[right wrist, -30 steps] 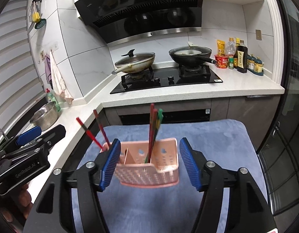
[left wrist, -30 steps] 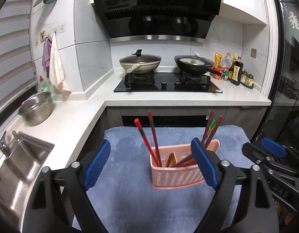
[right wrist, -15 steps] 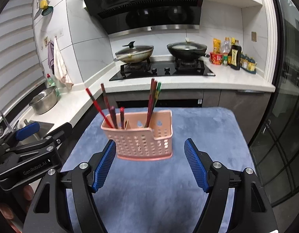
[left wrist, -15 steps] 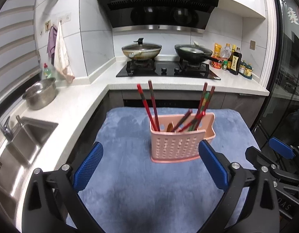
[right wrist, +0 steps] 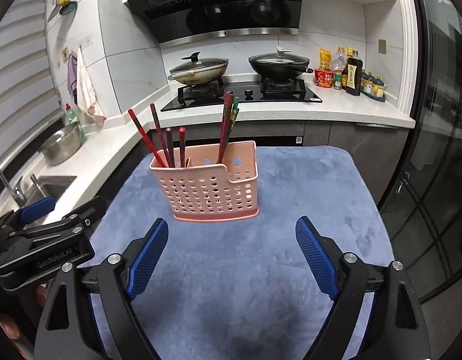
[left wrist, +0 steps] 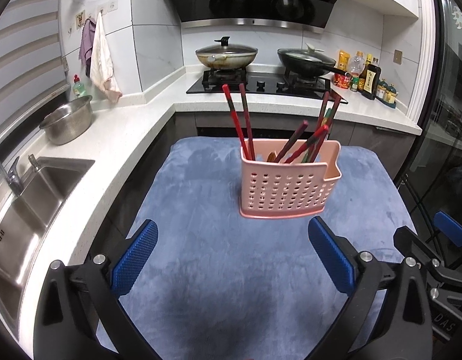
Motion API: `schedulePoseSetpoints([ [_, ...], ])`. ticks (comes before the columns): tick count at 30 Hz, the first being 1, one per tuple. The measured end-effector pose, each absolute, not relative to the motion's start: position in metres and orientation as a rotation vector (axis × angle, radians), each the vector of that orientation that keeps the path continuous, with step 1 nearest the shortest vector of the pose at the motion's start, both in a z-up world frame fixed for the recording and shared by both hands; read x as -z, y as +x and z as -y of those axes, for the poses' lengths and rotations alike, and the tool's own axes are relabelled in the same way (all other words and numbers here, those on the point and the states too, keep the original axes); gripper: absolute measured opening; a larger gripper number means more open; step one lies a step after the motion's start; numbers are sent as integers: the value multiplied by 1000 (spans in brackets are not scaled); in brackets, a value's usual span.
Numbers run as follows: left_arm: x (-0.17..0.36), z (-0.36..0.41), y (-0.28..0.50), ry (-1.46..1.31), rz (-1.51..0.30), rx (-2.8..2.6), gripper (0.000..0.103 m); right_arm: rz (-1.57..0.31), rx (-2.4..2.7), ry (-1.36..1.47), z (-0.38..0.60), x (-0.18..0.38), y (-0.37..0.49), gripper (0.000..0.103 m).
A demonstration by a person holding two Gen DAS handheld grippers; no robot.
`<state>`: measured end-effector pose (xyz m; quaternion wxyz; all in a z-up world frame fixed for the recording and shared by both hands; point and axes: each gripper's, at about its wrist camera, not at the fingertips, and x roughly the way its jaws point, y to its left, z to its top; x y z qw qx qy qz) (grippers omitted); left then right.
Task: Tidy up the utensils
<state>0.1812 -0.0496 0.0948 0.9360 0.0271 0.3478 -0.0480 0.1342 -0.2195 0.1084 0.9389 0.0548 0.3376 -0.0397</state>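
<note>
A pink perforated utensil basket (left wrist: 288, 190) stands upright on a blue mat (left wrist: 231, 270); it also shows in the right wrist view (right wrist: 209, 192). Several red and dark chopsticks (left wrist: 243, 120) stick up out of it, also seen from the right (right wrist: 227, 126). My left gripper (left wrist: 231, 261) is open and empty, on the near side of the basket, apart from it. My right gripper (right wrist: 231, 258) is open and empty, also short of the basket. The left gripper appears at the left edge of the right wrist view (right wrist: 44, 240).
A white counter (left wrist: 110, 138) runs along the left and back, with a steel sink (left wrist: 23, 204), a steel bowl (left wrist: 67, 120), a hob with two pans (left wrist: 226, 55) and bottles (left wrist: 369, 81) at the back right. A glass door (right wrist: 435, 180) stands to the right.
Both grippers have drawn back and up from the basket, which now sits farther ahead of the fingers. More chopsticks stand in the basket than a second ago.
</note>
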Motion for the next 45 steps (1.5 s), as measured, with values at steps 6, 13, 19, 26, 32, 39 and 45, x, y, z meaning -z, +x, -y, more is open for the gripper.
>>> schedulePoseSetpoints([
  [6, -88, 49, 176, 61, -722, 86, 96, -701, 91, 82, 213, -102, 130, 85],
  [13, -81, 49, 174, 64, -740, 77, 96, -715, 86, 82, 214, -95, 129, 96],
  [19, -77, 52, 172, 75, -745, 80, 96, -715, 97, 67, 213, -93, 129, 96],
  [26, -76, 54, 172, 78, -741, 72, 96, -721, 99, 67, 213, -90, 129, 96],
  [32, -74, 54, 172, 80, -745, 68, 96, -724, 107, 67, 214, -86, 127, 96],
  [39, -73, 51, 170, 75, -742, 54, 96, -728, 111, 64, 215, -84, 127, 96],
  [45, -73, 47, 171, 66, -736, 34, 96, -733, 121, 67, 219, -83, 128, 96],
])
